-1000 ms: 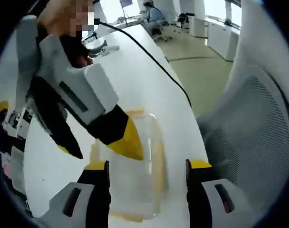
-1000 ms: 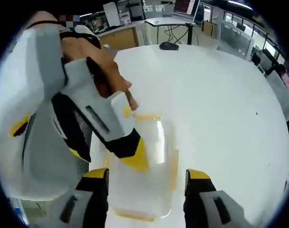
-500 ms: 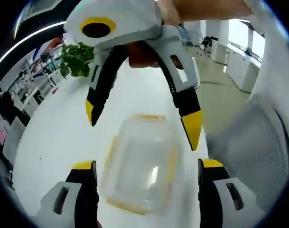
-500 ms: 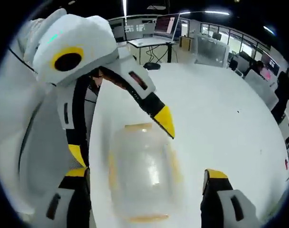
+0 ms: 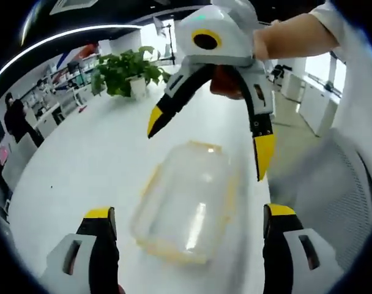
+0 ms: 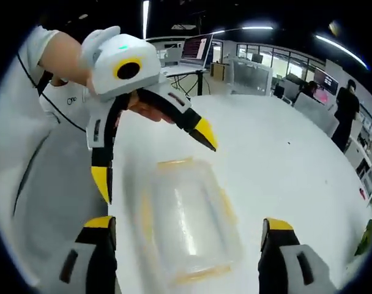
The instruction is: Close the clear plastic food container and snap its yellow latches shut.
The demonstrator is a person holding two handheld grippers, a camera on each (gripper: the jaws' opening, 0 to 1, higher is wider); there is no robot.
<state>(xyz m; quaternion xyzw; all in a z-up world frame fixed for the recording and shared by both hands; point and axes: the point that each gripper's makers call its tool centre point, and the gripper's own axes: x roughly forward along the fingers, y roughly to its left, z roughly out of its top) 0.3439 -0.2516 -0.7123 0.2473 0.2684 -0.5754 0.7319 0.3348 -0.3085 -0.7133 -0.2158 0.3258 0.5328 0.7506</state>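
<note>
A clear plastic food container (image 5: 189, 202) with its lid on and yellow latches along its sides lies on the white table (image 5: 82, 153). It sits between and beyond my left gripper (image 5: 189, 214), whose jaws are spread wide apart and hold nothing. My right gripper (image 5: 209, 138) hangs open above the container's far end, clear of it. In the right gripper view the container (image 6: 186, 217) lies beyond my open right gripper (image 6: 187, 225), and my left gripper (image 6: 154, 158) hovers open over its far left corner. The image blur hides whether the latches lie flat.
A potted plant (image 5: 128, 67) stands at the far end of the table. A grey mesh office chair (image 5: 333, 184) is close to the table's edge by the container. A desk with a monitor (image 6: 195, 52) and a standing person (image 6: 345, 110) are farther off.
Both grippers have lifted up and away from the container and their jaws have spread wider. The container has stayed on the table.
</note>
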